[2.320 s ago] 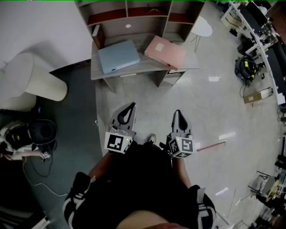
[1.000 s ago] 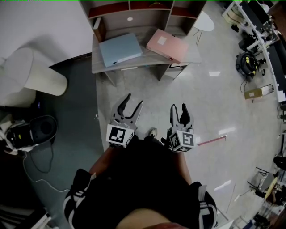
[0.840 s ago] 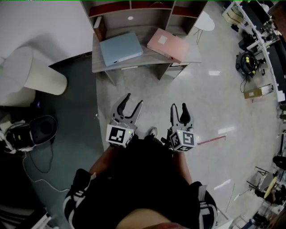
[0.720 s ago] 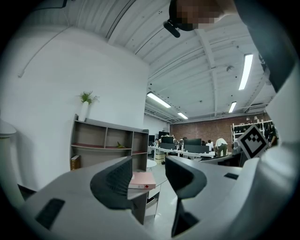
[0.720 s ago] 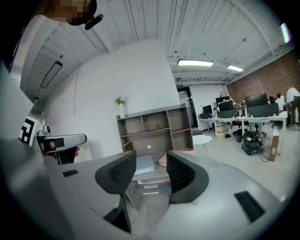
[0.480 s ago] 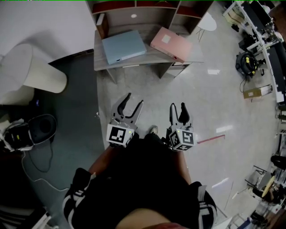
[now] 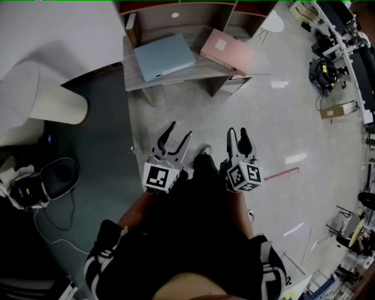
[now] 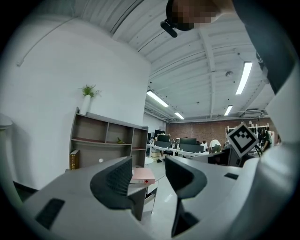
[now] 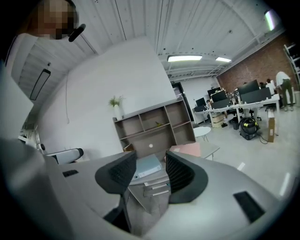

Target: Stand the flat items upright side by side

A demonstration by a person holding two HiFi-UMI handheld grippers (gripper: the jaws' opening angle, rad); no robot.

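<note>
A light blue binder and a pink binder lie flat on a grey desk at the top of the head view. The blue binder shows between the right jaws, the pink binder between the left jaws, both far off. My left gripper and right gripper are held out in front of the person's body, well short of the desk. Both stand open with nothing between their jaws.
A shelf unit rises behind the desk, with a dark book at its left end. A white seat stands left, a small round table right of the desk. Office desks and cables line the right side.
The desk and binders have slid toward the top of the head view and come nearer. Both grippers have shifted forward a little; their jaws keep the same gap.
</note>
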